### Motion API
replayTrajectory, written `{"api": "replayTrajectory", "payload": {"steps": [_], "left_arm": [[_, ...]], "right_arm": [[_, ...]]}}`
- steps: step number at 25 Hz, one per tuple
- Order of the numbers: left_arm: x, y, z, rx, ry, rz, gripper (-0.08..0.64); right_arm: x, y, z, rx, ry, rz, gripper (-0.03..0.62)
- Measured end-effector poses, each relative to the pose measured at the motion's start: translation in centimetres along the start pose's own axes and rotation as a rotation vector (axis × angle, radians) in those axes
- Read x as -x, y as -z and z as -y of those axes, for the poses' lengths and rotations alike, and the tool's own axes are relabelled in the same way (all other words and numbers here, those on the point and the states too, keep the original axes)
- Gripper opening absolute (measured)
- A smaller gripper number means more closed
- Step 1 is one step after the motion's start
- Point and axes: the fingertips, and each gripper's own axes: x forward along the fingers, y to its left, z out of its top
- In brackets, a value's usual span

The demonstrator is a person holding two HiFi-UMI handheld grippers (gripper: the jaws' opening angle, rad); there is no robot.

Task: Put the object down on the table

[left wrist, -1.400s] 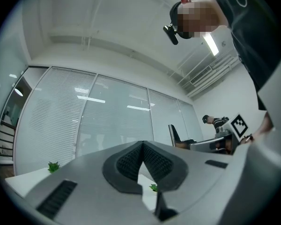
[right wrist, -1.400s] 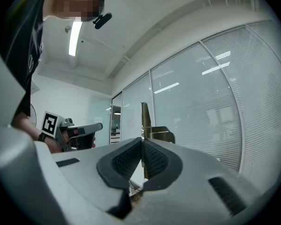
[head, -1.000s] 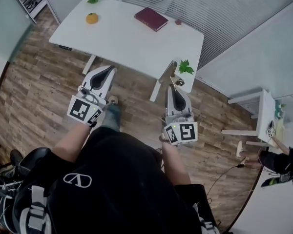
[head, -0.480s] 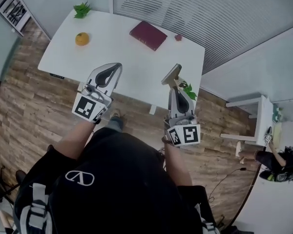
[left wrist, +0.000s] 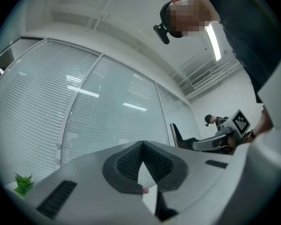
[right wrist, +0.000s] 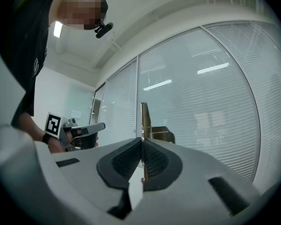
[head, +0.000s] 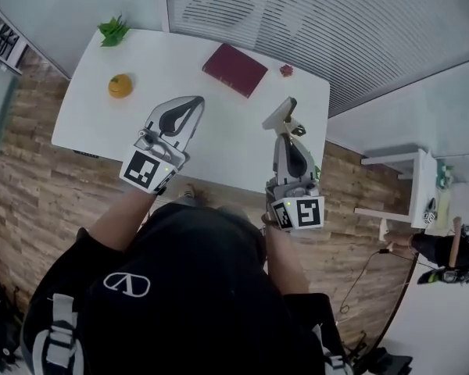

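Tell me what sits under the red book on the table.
Only the white table shows around the red book, which lies flat on it; anything beneath its cover is hidden.

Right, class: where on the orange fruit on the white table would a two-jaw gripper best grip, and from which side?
Probably across its widest part, coming down from above. The orange fruit is round and sits alone on the white table, so jaws can drop either side. The left gripper is nearer and empty, though shut; the right gripper is shut on a flat object.
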Motion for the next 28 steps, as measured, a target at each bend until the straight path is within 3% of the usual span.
{"api": "replayTrajectory", "payload": {"steps": [7, 13, 17, 24, 28], "left_arm": [[-2.8, 0.8, -0.7, 0.006, -0.037, -0.005, 0.005], [-3.6, 2.8, 0.3, 0.006, -0.058, -0.089, 0.005], [-3.7, 3.3, 0.4, 0.004, -0.074, -0.099, 0.005], [-2.9, 4.7, 0.6, 0.032, -0.106, -0.137, 0.005], [-2.3, 5.3, 0.9, 0.041, -0.126, -0.154, 0.005]], "right_arm": [[-2.4, -0.2, 2.3, -0.006, -0.050, 0.011, 0.005], [-3.4, 0.7, 4.7, -0.069, -0.108, -0.023, 0.005], [-4.7, 6.7, 6.7, -0.314, -0.118, -0.171, 0.005], [-5.1, 21.3, 7.6, -0.801, -0.121, -0.507, 0.003], [-4.6, 28.0, 6.2, -0.938, -0.155, -0.687, 0.003]]}}
